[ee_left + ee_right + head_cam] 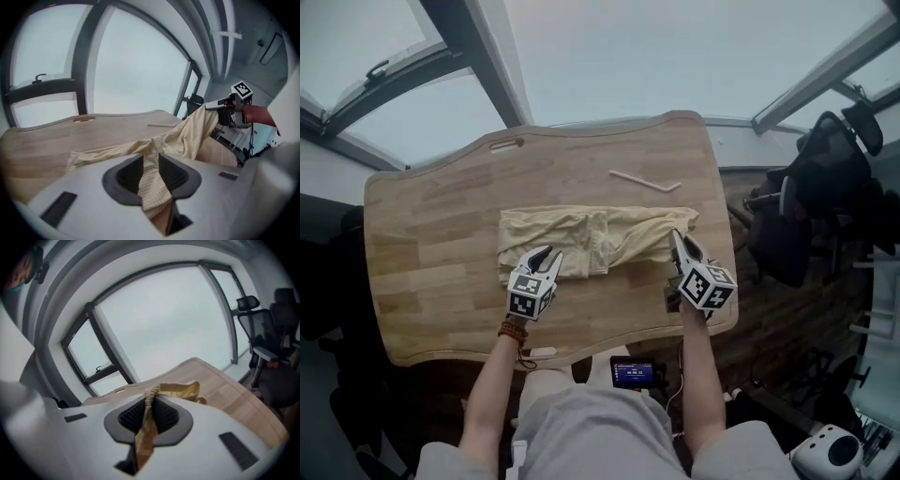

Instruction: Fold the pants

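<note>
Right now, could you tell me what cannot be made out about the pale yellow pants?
Head view: left gripper and right gripper cover the pale yellow fabric pants where gripped; thin pale stick too small to identify.
Right gripper view: its body hides all but one bunch.

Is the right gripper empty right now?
No, the right gripper has a bunched fold of the yellow pants pinched between its fingers.
</note>
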Tool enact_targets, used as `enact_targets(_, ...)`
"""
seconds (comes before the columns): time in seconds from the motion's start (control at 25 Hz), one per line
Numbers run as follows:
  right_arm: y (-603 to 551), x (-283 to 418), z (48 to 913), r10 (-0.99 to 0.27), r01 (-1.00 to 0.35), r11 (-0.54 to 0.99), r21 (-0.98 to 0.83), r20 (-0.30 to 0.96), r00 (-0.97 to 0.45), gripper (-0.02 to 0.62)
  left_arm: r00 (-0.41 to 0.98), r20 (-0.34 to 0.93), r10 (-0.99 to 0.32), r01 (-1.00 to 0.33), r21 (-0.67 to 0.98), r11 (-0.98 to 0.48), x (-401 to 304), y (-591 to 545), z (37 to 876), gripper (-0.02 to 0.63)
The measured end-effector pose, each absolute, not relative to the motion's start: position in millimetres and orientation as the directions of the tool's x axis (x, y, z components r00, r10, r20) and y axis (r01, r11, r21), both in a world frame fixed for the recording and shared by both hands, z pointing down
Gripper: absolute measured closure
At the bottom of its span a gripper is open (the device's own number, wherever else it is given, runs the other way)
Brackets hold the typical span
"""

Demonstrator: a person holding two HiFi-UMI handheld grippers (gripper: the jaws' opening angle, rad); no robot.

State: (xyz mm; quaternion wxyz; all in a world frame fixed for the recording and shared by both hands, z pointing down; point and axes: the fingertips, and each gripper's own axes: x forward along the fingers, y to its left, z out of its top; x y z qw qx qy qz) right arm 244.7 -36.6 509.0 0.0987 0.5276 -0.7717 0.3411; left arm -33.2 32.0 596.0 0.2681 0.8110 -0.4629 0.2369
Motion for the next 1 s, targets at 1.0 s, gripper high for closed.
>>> enact_targets(1.0, 62, -139, 560, -0.320, -0.458, 0.887, -0.058, 0.639, -0.699, 0.354, 0.332, 0.616, -0.715, -0.943, 0.195, -0.270, -217, 77, 599, 0.502)
